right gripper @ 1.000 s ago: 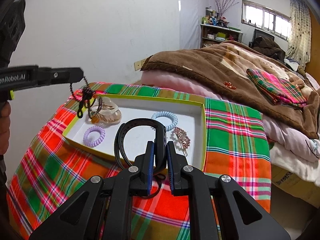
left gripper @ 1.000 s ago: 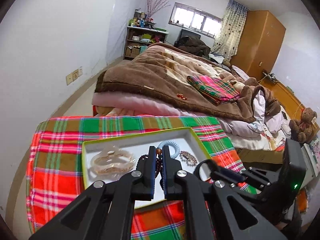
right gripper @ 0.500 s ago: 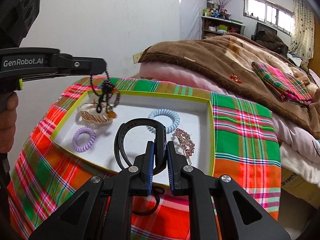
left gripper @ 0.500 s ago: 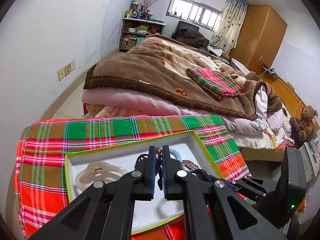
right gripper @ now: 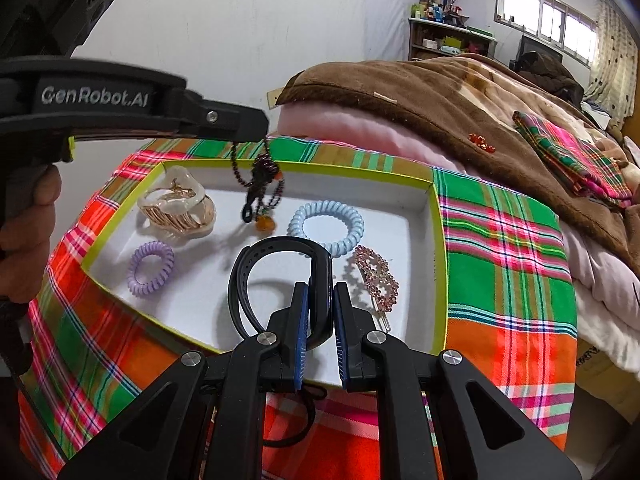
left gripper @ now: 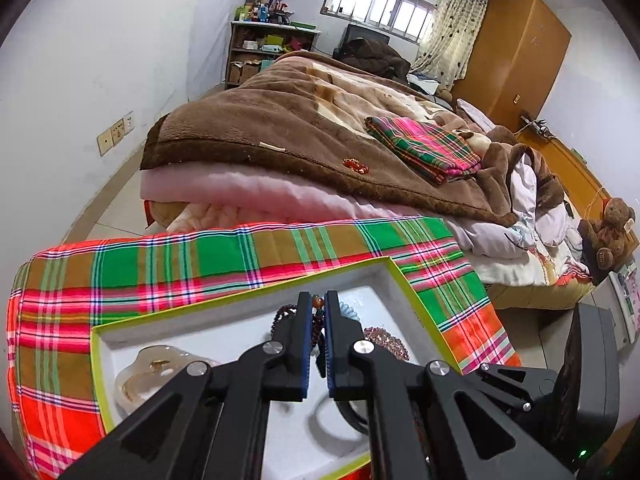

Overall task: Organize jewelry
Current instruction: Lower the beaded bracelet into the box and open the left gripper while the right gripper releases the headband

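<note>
Left wrist view: we find the left gripper (left gripper: 316, 312) closed tight on a dark beaded bracelet (left gripper: 280, 318), whose strands and an orange bead show between and beside the blue pads. It hangs over the white tray (left gripper: 240, 324), a shallow box with a yellow-green rim resting on a plaid cloth (left gripper: 168, 264). In the tray we note a translucent hair claw (left gripper: 156, 368) at the left, a sliver of a pale blue coil tie (left gripper: 348, 310) just past the right finger, and a rhinestone clip (left gripper: 386, 342) further right. The right gripper's body (left gripper: 560, 396) occupies the lower right corner. A bed with a brown blanket (left gripper: 304, 128) lies beyond the cloth.

Right wrist view: we find the right gripper (right gripper: 320, 300) clamped on a black watch band (right gripper: 280, 276), pinched at its right side, the loop standing out to the left above the tray floor (right gripper: 400, 240). The left gripper (right gripper: 224, 120) enters from the left, held by a hand (right gripper: 28, 236); the bracelet (right gripper: 262, 188) dangles from its tip, its lowest beads close above the tray, and we cannot tell whether they touch. We count 4 items lying in the tray: the hair claw (right gripper: 178, 208) at the far left, a purple coil tie (right gripper: 151, 267) nearer us, the blue coil tie (right gripper: 327, 227) at centre, and the rhinestone clip (right gripper: 376, 280) just right of the band.
</note>
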The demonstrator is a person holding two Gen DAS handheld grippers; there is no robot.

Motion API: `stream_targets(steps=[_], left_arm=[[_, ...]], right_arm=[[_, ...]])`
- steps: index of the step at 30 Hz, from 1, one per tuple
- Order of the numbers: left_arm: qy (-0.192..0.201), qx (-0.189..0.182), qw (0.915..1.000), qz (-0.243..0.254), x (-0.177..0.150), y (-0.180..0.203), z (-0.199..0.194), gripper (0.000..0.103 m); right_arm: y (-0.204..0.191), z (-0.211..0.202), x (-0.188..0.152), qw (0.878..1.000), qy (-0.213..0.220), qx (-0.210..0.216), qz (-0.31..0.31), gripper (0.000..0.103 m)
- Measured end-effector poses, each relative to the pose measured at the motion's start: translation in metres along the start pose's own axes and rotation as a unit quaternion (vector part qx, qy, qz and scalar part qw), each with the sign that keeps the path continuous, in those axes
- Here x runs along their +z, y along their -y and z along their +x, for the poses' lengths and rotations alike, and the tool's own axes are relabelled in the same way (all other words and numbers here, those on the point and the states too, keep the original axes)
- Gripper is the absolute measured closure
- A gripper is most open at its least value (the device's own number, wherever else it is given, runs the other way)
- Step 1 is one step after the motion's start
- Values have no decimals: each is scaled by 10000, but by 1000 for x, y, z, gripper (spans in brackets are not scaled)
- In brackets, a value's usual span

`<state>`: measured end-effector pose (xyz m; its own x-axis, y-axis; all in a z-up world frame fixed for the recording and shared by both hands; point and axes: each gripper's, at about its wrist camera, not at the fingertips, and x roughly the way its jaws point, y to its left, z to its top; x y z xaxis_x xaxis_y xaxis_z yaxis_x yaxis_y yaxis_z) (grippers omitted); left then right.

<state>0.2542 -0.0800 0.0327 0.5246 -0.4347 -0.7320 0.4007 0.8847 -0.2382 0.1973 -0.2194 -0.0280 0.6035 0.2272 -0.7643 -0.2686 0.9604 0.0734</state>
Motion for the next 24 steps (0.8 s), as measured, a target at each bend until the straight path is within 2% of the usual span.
stream_targets(steps=[17, 24], left_arm=[[-341, 309, 9989, 69, -15, -8, 24, 97], [-354, 400, 9985, 104, -19, -9, 29, 97]], right_arm=[[-5, 15, -3, 9998, -156, -38, -132, 90], [-5, 19, -3, 9996, -209, -68, -169, 90]])
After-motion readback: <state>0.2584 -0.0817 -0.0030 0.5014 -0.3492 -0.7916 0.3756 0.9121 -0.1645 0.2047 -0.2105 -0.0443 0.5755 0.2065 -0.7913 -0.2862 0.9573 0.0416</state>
